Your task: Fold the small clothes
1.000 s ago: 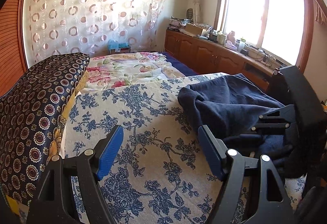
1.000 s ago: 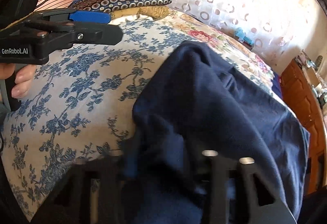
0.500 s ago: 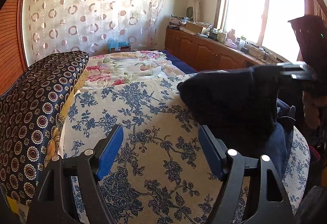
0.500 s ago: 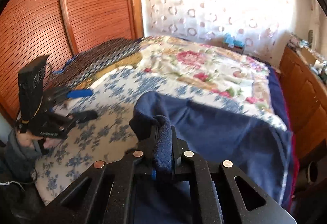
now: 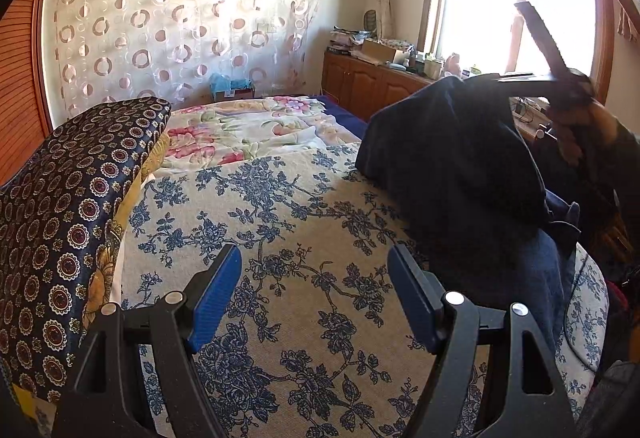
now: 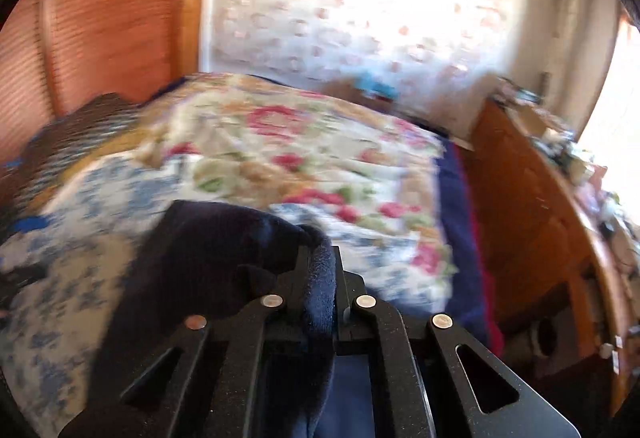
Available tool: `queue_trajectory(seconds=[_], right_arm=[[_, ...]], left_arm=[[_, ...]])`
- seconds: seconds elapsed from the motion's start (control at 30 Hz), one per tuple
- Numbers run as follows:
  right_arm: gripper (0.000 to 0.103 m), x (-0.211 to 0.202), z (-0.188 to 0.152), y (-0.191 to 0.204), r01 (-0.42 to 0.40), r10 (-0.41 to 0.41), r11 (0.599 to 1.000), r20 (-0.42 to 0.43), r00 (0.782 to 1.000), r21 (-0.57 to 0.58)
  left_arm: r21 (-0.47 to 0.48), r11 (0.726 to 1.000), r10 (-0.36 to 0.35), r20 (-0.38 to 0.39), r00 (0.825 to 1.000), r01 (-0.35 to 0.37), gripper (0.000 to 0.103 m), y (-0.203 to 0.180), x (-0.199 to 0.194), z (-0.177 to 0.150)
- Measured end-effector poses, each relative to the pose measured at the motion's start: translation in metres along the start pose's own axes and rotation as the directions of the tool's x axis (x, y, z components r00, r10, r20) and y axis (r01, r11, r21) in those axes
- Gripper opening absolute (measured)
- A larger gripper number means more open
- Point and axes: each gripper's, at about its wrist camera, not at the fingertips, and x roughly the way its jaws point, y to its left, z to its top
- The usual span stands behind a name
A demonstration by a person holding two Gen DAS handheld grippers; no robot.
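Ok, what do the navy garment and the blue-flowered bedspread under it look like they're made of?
Navy garment: looks like soft knit, maybe fleece or jersey; matte and fuzzy where the right tongs pinch it, draping in rounded folds. Blue-flowered bedspread: seems a coarser woven cotton, matte, with visible grain and printed flowers.

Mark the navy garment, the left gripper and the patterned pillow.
navy garment (image 5: pixel 452 166): left wrist view, its lifted fold.
left gripper (image 5: pixel 316 298): left wrist view, midway between blue pads.
patterned pillow (image 5: pixel 72 190): left wrist view, top face.

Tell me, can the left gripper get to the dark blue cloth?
Probably yes. The left gripper is open over bare bedspread, and the dark blue cloth hangs just to its right with nothing between.
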Motion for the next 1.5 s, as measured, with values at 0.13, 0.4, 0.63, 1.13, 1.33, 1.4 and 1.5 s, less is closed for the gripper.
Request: queue_trajectory(seconds=[0.13, 0.4, 0.63, 1.13, 1.33, 1.4, 1.5], right_arm=[[0.038, 0.020, 0.000, -0.013, 0.130, -0.126, 0.990, -0.066, 0.990, 0.059], [0.046, -0.020, -0.038, 0.029, -0.023, 0.027, 0.996, -0.047, 0.999, 0.082], [0.066, -0.038, -0.101, 0.059, -0.123, 0.136, 0.985, -0.105, 0.985, 0.121], [0.071, -0.013, -0.108, -0.009, -0.214, 0.261, 0.924, -0.116, 0.958, 0.316], [0.007, -0.019, -0.097, -0.014, -0.222, 0.244, 0.951, -0.083, 0.966, 0.213], [0.007, -0.044, -0.090, -0.021, -0.186, 0.192, 0.965, -0.018, 0.981, 0.183], [0.007, -0.071, -0.085, -0.044, -0.105, 0.104, 0.975, 0.016, 0.994, 0.194]], left_arm=[[0.003, 1.000, 0.003, -0.006, 1.000, -0.003, 0.076, -0.001, 0.002, -0.001], [0.014, 1.000, 0.006, -0.021, 1.000, -0.005, 0.076, -0.006, 0.007, 0.000], [0.025, 1.000, -0.007, -0.034, 0.999, 0.008, 0.076, -0.013, 0.013, 0.000], [0.056, 0.998, -0.014, -0.064, 0.998, 0.018, 0.076, -0.038, 0.013, 0.006], [0.075, 0.996, -0.036, -0.072, 0.997, 0.041, 0.076, -0.055, 0.015, 0.010], [0.083, 0.995, -0.043, -0.076, 0.996, 0.050, 0.076, -0.060, 0.016, 0.010], [0.091, 0.993, -0.061, -0.087, 0.994, 0.069, 0.076, -0.069, 0.019, 0.010]])
